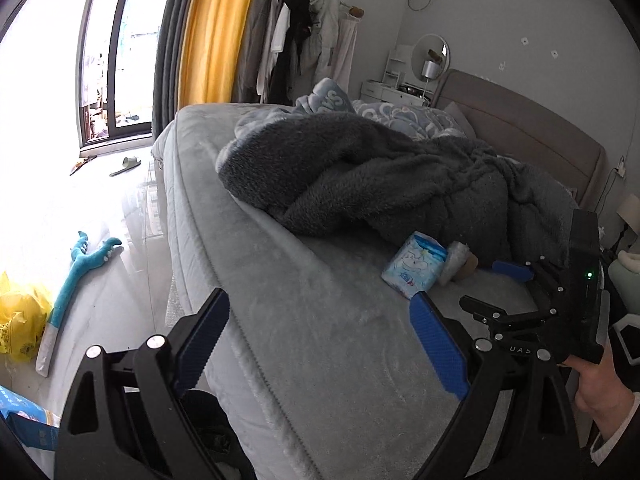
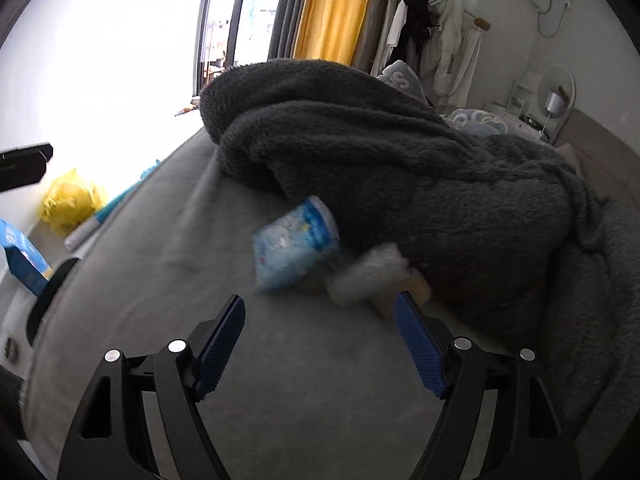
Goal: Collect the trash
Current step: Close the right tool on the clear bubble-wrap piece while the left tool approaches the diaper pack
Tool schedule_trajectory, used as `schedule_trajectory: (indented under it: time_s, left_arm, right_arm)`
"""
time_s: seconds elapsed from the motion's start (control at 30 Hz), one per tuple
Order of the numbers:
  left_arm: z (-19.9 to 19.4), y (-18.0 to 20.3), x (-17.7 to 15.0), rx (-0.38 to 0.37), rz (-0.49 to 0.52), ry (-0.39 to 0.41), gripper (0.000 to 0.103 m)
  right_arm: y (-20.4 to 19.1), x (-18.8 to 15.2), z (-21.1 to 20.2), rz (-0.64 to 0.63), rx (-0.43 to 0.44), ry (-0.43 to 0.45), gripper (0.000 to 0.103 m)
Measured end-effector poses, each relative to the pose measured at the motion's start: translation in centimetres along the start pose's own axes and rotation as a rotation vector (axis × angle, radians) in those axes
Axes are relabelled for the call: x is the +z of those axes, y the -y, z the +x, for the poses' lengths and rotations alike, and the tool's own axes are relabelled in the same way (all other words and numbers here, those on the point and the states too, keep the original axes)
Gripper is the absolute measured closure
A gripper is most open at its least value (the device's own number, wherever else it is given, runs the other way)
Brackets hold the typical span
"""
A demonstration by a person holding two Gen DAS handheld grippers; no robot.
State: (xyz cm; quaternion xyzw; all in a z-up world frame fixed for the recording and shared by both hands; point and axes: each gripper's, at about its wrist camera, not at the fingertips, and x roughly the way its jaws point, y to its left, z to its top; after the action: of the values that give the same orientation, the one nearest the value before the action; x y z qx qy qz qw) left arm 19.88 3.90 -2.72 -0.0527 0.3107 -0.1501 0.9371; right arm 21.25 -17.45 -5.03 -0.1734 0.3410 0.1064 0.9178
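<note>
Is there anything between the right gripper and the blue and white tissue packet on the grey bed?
Nothing visible: bare grey bed separates the open right gripper from the blue and white tissue packet.

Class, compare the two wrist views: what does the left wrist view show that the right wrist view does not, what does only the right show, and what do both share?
Only the left view: the right claw from outside, open, with the hand holding it; a slipper on the floor; the teal toy's head.

Only the right view: little new; the blanket's near side fills it.

Both: the bed, blanket, blue tissue pack, paper roll, yellow bag, curtain.
</note>
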Motion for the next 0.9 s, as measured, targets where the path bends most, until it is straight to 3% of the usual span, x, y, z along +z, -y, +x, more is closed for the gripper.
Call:
schedule_trajectory:
  time_s: [0.17,0.4,0.77,0.9]
  left_arm:
    - [2.4,0.6,0.4,-0.039,-0.005,-0.068,0.010]
    - [4.9,1.5,0.9,-0.083,-0.013,-0.111,0.010]
    - [7.3,1.7,1.5,-0.088,0.051,-0.143,0.010]
    - [8.2,2.2,2.1,-0.113,0.066,-0.131,0.010]
  right_arm:
    - [0.2,-0.8,1.3,-0.098,-0.081,-0.024,0.025]
    - [-0.9,-0.2,2.2,-0.254,-0.181,0.016,0.025]
    - [-1.5,0.4,5.5,-0.385,-0.250,-0.017,0.025]
    - [-0.9,0.4,6.5,-0.381,-0.220,-0.037,0.026]
